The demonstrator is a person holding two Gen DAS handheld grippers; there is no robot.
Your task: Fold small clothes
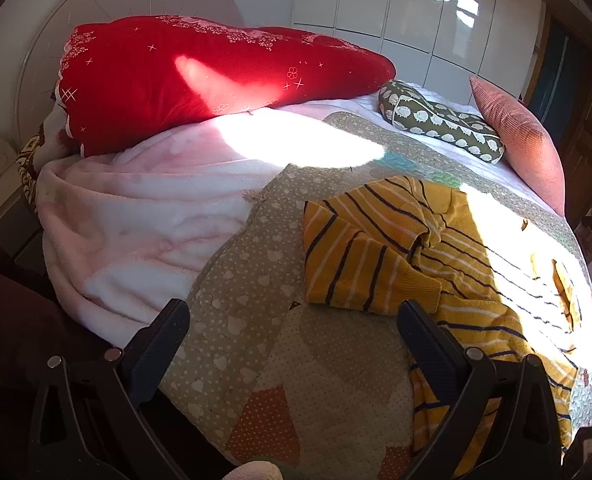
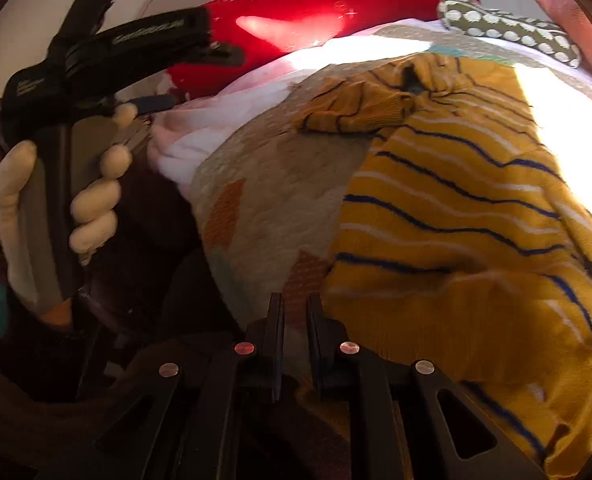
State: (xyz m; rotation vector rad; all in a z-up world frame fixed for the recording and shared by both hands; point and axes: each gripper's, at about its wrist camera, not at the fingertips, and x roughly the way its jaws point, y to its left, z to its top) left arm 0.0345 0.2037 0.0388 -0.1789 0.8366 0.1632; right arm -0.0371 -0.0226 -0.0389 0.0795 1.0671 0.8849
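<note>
While my left claw (image 1: pixel 292 316) gapes wide (empty) at lower frame, my right claw (image 2: pixel 296 312) stands nearly closed beside the striped sweater (image 2: pixel 455 220).

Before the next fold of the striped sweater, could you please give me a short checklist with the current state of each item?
1. Left gripper open, nothing between its fingers: ok.
2. Right gripper nearly shut: ok; whether it pinches fabric: cannot tell.
3. Yellow striped sweater spread flat: not ok, bunched, with a sleeve folded across.
4. Sweater on the patchwork quilt: ok.
5. Pink blanket apart from the sweater: ok.
</note>
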